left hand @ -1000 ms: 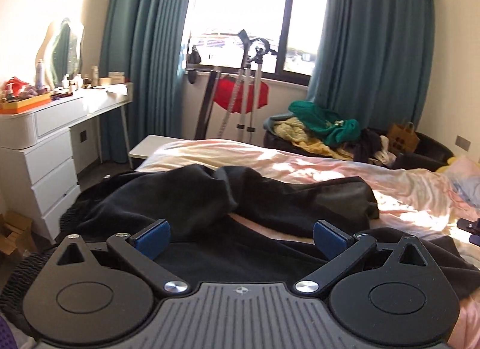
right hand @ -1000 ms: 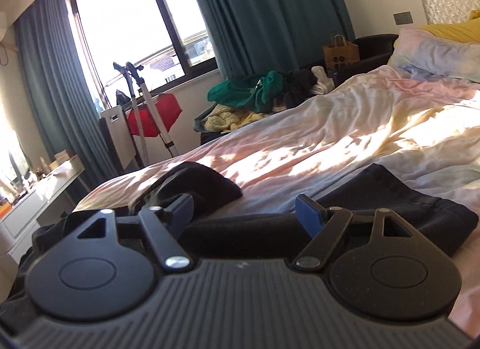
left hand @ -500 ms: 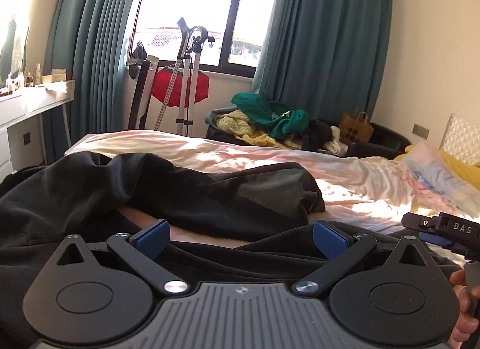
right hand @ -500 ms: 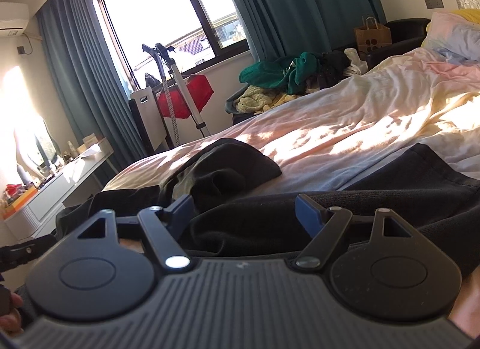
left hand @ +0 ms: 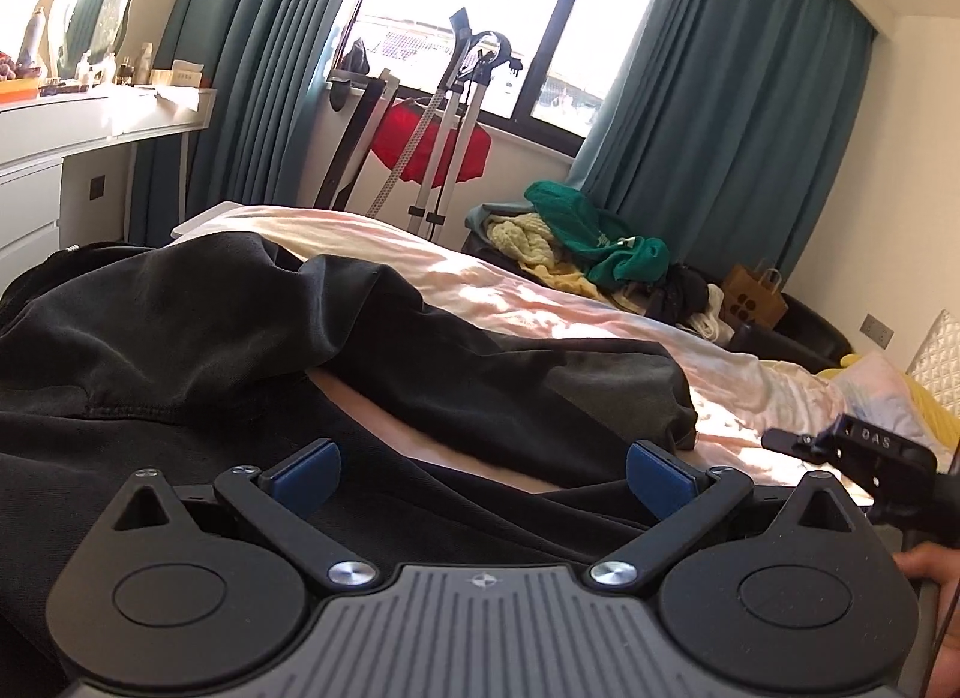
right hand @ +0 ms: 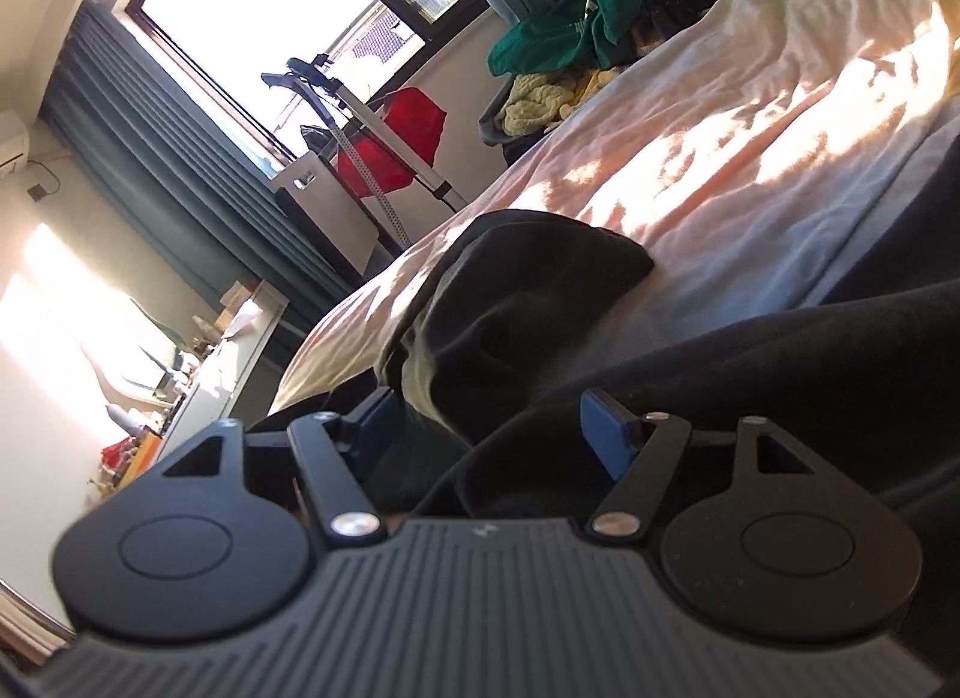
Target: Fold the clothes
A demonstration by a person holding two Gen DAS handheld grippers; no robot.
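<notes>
A black garment [left hand: 252,338] lies rumpled across the near part of the bed, one sleeve stretching right over the pale sheet [left hand: 540,314]. My left gripper [left hand: 480,476] hovers low over its near edge, open, blue pads wide apart and nothing between them. The right gripper's body [left hand: 870,452] shows at the far right of the left wrist view, with a hand under it. In the right wrist view the same black garment [right hand: 528,290] bunches ahead and under my right gripper [right hand: 492,428], which is open and tilted; dark cloth sits between the fingers, ungripped.
A white dresser [left hand: 72,158] stands at left. A metal stand with red cloth [left hand: 444,146] is by the window. A pile of green and yellow clothes [left hand: 588,242] and a paper bag [left hand: 753,302] sit beyond the bed. Pillows [left hand: 888,392] lie far right.
The left view has swung back left and dipped nearer the garment. The right gripper has rolled sideways and dropped closer to the black cloth. Both stay open.
</notes>
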